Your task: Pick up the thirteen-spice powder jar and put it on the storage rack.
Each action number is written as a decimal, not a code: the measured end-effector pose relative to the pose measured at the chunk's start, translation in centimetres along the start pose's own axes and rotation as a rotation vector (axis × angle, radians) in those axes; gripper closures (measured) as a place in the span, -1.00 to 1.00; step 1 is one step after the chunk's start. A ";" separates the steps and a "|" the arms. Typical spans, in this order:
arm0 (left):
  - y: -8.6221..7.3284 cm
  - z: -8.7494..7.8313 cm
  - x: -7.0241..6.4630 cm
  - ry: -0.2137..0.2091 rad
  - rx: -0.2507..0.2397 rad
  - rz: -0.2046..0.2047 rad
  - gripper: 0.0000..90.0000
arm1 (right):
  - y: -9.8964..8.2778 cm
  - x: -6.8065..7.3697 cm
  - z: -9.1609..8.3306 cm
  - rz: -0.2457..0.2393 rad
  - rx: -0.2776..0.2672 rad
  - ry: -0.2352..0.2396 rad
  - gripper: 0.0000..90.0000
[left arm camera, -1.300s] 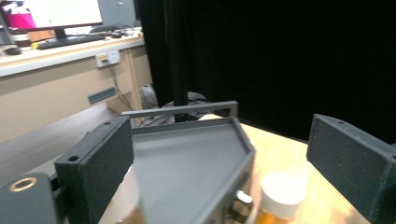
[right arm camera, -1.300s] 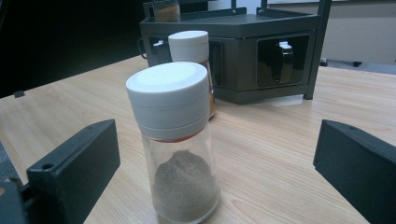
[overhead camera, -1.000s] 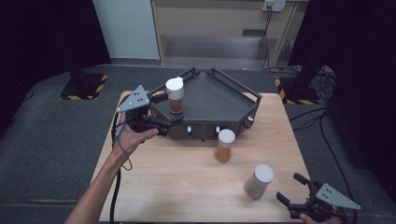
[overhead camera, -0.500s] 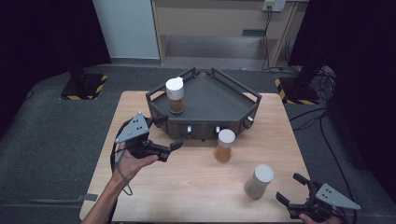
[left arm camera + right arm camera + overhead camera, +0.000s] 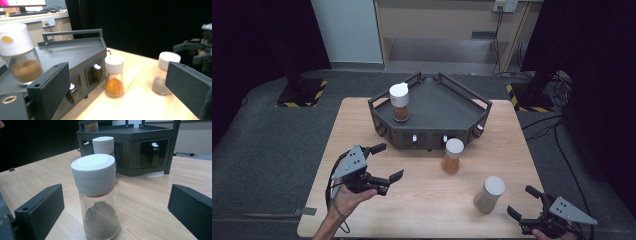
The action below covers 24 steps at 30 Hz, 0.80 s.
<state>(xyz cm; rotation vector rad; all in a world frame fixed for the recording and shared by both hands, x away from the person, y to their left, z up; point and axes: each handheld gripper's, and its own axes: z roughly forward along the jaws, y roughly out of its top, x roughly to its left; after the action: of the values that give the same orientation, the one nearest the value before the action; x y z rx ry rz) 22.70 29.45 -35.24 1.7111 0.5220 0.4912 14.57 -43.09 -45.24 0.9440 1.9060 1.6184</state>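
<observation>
- Left gripper (image 5: 388,161): jaws wide apart, nothing between them, held off the table (image 5: 422,210) at about 8 o'clock of the tabletop in the high view, pointing toward 2 o'clock.
- Right gripper (image 5: 522,201): jaws spread too, empty, low at 5 o'clock near the table's front edge, aimed toward 10 o'clock.
- Grey-powder jar (image 5: 96,195): upright on the wood, centred between the right gripper's jaws in the right gripper view but untouched. Likely lined up for a straight-in side grab below the lid.
- Same jar in the high view (image 5: 489,195): just beside the right gripper, at its 10 o'clock.
- Orange-powder jar (image 5: 453,156): upright, near table centre, just in front of the rack's front wall, well apart from the left gripper at its 3 o'clock. Seen between the left jaws in the left gripper view (image 5: 114,75), so probably that hand's target.
- Dark rack (image 5: 432,137): angular tray with railed rim at 12 o'clock of the table; judged the drop-off spot, given one jar already on it.
- Brown-powder jar (image 5: 399,102): standing upright on the rack's deck, at its left corner beside the rail.
- Writing: none readable on any jar; plain white lids, clear glass. Small orange dot (image 5: 6,39) on the brown jar's lid, no text.
- Knobs or clips along the rack's front wall, unlabelled as far as can be told.
- Yellow-black hazard stripes (image 5: 302,104) on the floor beyond the table, at 10 o'clock.
</observation>
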 end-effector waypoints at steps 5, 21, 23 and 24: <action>-1.4 -0.7 -1.0 0.033 0.016 0.008 -0.89 | 0.0 0.0 0.0 0.001 0.000 0.000 -0.97; -5.7 -3.4 -1.1 0.109 0.044 -0.079 -0.89 | 0.0 0.0 0.1 0.000 0.002 0.000 -0.97; -6.0 -3.8 -1.1 0.123 0.048 -0.086 -0.89 | 0.0 0.0 0.1 -0.001 0.001 0.001 -0.97; -6.2 -4.0 -1.1 0.128 0.051 -0.087 -0.89 | 0.0 0.0 0.0 -0.001 0.001 0.000 -0.97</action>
<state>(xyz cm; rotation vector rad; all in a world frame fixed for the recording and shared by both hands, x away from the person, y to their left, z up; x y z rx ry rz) 18.98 33.02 -40.57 1.7050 0.7041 0.5308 14.59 -43.05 -45.24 0.9432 1.9075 1.6173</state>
